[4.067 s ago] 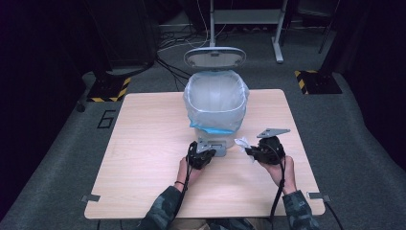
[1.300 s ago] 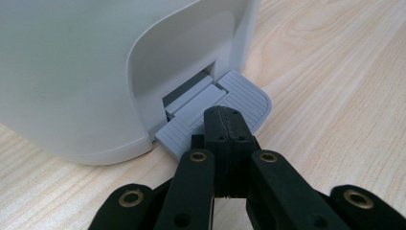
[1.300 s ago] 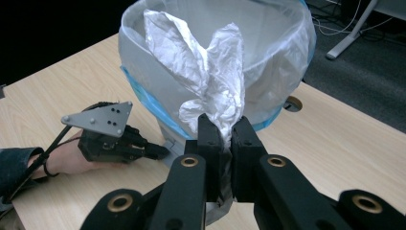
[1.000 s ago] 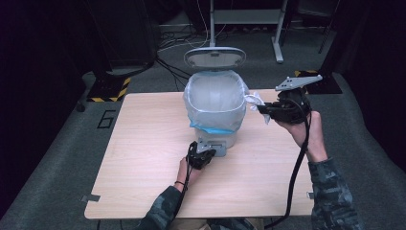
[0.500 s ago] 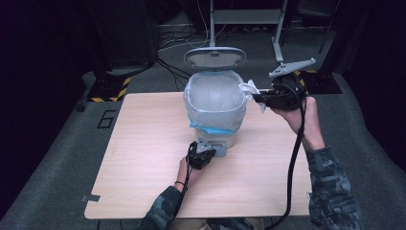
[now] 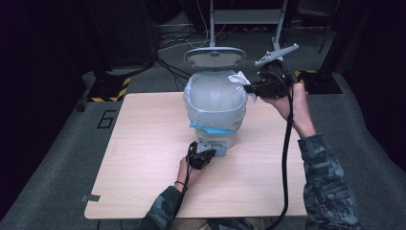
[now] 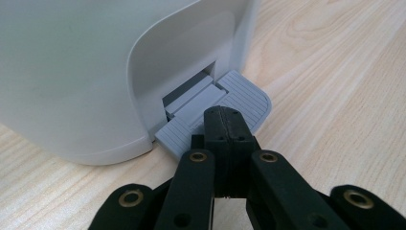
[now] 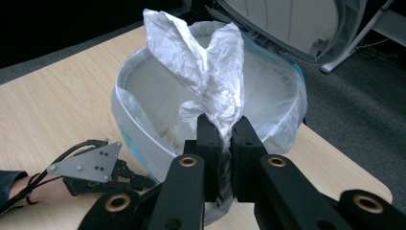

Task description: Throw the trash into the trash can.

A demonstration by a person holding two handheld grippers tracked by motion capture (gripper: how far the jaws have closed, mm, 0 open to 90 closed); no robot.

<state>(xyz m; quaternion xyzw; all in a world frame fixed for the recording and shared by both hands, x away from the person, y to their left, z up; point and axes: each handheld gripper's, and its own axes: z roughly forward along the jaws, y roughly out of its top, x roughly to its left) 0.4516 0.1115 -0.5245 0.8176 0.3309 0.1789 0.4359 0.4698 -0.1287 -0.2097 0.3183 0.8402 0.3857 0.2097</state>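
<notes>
**Pedal down, paper over the bin**

I have my left gripper (image 6: 200, 156) pressed onto the grey foot pedal (image 7: 218, 112) at the base of the small white pedal bin (image 6: 216, 108), which stands at the middle of the wooden table (image 6: 143, 143). In the left gripper view my jaws are closed flat against each other with nothing between them, their tips resting on the ribbed pedal. The lid (image 6: 215, 57) stands tipped up behind the bin, so I judge the pedal is doing its work.

My right gripper (image 6: 253, 87) is raised at the bin's far right rim, clamped on a crumpled white paper (image 8: 203, 72). In the right gripper view the paper rises from between my jaws and hangs in front of the open mouth, which is lined with a clear plastic bag (image 8: 268, 91).

I take the step in hand to be dropping the waste in. The next move calls for carrying the paper a little further over the opening, then parting the right jaws so it falls inside the liner. Meanwhile I must hold steady pressure on the pedal, or the lid may fall shut onto the paper.
</notes>
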